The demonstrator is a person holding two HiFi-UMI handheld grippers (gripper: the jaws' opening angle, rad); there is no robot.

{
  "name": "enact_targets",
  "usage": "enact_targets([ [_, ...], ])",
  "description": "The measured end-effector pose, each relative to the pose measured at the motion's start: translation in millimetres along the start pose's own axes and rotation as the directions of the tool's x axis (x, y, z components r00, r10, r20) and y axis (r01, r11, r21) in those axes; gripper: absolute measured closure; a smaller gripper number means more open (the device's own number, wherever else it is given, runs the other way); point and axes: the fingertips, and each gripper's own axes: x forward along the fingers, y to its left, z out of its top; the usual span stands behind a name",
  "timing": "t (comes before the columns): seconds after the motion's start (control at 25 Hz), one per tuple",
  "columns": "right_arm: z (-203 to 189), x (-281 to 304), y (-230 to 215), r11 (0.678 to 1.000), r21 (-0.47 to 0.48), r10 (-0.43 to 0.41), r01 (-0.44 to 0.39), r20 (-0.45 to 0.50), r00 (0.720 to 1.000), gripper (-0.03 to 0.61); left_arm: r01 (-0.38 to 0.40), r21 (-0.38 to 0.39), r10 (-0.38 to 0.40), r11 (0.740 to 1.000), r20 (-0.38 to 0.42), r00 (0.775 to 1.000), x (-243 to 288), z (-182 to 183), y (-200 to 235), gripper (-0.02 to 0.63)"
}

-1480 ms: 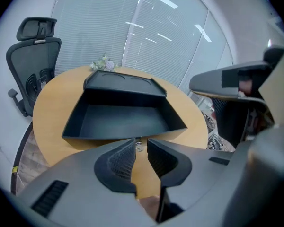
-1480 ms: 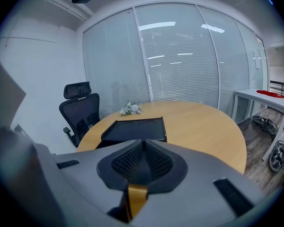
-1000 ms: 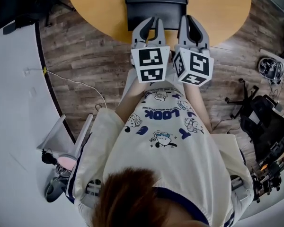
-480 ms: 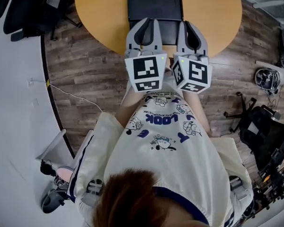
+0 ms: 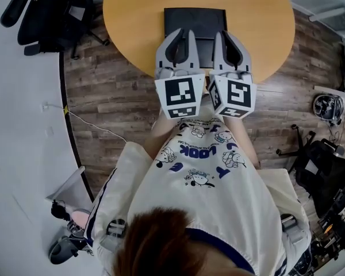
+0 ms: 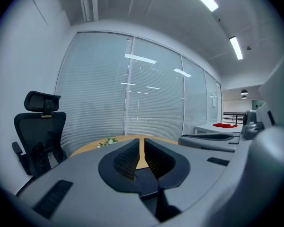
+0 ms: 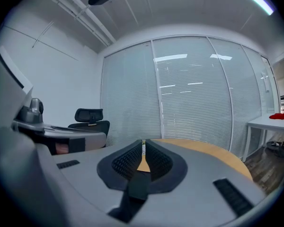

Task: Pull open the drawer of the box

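The black box (image 5: 195,22) lies on the round wooden desk (image 5: 132,16), close to the desk's near edge; from the head view its drawer looks closed, and no handle can be made out. Just on the person's side of the box, the left hand-held gripper (image 5: 180,36) and the right hand-held gripper (image 5: 227,36) hover side by side, their tips overlapping the box's near end. Each shows its jaws at a narrow slit with nothing between them. To pull well, one hand-held gripper probably needs to widen, seat on the drawer's front and draw straight back, while the other steadies the box. Count: one box, one desk, two hand-held grippers.
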Motion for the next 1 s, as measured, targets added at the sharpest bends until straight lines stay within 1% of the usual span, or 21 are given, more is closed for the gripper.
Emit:
enact_targets([
  [0.4,8.6,4.5,9.0,1.0,-0.009,0.016,-0.016,0.015,1.0,0.537,-0.018,-0.001,0.018,1.0,0.008,1.0,-1.0,4.7,12.6,0.571],
  [1.0,10.3,-1.2,4.0,1.0,-0.005,0.016,-0.016,0.034,0.999,0.535,-0.018,0.003,0.018,1.0,0.017,1.0,-1.6,5.3,4.7,0.571],
])
